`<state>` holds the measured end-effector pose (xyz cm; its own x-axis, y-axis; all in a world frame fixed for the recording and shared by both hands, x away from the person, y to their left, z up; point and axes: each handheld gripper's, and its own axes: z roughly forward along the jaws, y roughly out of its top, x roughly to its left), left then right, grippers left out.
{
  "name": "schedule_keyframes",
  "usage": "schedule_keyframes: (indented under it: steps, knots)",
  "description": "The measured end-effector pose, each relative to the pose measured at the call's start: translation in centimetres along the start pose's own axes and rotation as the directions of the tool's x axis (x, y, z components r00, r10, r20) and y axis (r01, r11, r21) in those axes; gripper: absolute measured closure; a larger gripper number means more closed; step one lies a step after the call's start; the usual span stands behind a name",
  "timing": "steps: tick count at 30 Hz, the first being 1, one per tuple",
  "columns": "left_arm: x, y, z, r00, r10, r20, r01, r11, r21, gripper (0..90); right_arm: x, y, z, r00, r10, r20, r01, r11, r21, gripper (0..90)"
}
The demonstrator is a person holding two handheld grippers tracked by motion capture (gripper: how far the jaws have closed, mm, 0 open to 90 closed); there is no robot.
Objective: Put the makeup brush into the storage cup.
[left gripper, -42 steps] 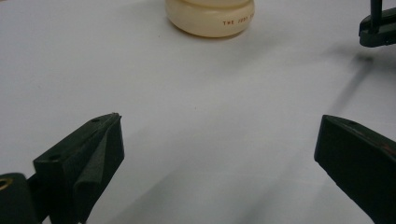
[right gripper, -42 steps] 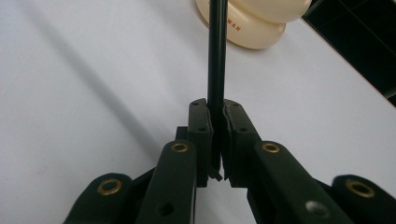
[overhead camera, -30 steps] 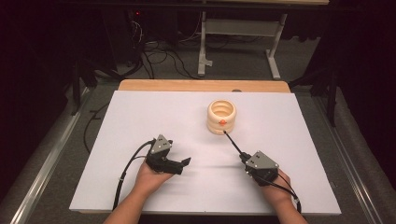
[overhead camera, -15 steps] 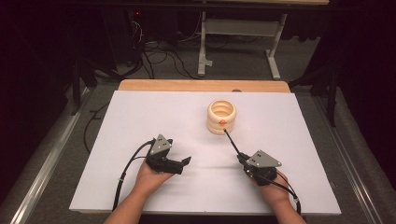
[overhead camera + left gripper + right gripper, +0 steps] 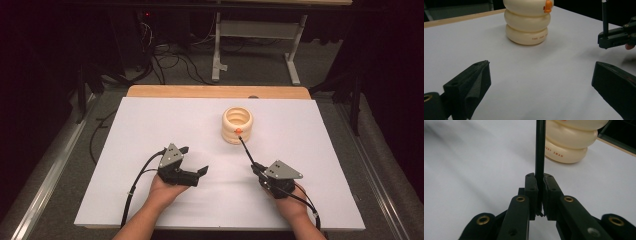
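Your right gripper (image 5: 256, 169) has its fingers (image 5: 531, 187) pressed tight together on a thin black stick (image 5: 246, 151). In the right gripper view, the stick (image 5: 540, 147) stands straight up from between the two fingers, and no gap shows beside it. In the high view, the stick runs from your right gripper up toward the cream ring toy (image 5: 237, 125). Its far tip sits at the small orange bit (image 5: 239, 131) on the side of the toy. You cannot tell if the tip touches it.

Your left gripper (image 5: 194, 169) has its fingers (image 5: 471, 85) spread wide apart. They hold nothing and touch nothing. In the left gripper view, only bare white tabletop (image 5: 536, 82) lies between them.

The ring toy (image 5: 527, 21) looks like three fat rings, one on top of the other. It stands upright on the tabletop (image 5: 150, 125), past the middle and a bit to your right side. It is nearer to your right gripper than to your left one. Both your hands rest low at the near edge of the tabletop, well apart from each other.
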<state>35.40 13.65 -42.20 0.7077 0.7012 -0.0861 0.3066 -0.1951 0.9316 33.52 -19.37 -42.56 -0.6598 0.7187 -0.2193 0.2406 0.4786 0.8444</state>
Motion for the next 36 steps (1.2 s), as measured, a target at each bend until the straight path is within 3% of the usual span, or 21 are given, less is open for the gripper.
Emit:
schedule_keyframes:
  steps: [8, 15, 23, 27, 36]
  knots:
    - [-0.8, 1.8, -0.2, 0.9995, 0.032, 0.005, -0.032, 0.9993, -0.018, 2.9, 0.0, 0.1, 0.0, 1.0, 0.004, 0.005, -0.004, 1.0, -0.003, 85.8]
    - [-0.8, 2.8, 0.8, 0.9987, 0.05, 0.01, -0.05, 0.9987, -0.011, 2.9, 0.1, 0.1, 0.1, 1.0, -0.002, 0.005, 0.002, 1.0, -0.005, 85.8]
    - [-1.0, 2.6, 1.6, 0.9982, 0.032, 0.05, -0.03, 0.9989, -0.037, 2.7, 0.0, 0.1, 0.2, 0.9999, -0.01, 0.009, 0.01, 1.0, 0.0, 85.8]
    - [-1.2, 2.5, 1.9, 0.9972, 0.02, 0.072, -0.017, 0.9989, -0.045, 2.7, 0.0, 0.2, 0.3, 0.9998, 0.017, 0.008, -0.017, 1.0, 0.002, 85.8]
    - [-1.2, 2.8, 1.3, 0.9965, 0.019, 0.081, -0.014, 0.998, -0.061, 2.7, -0.6, 1.8, 1.0, 0.9998, 0.02, 0.001, -0.02, 0.999, -0.03, 85.8]
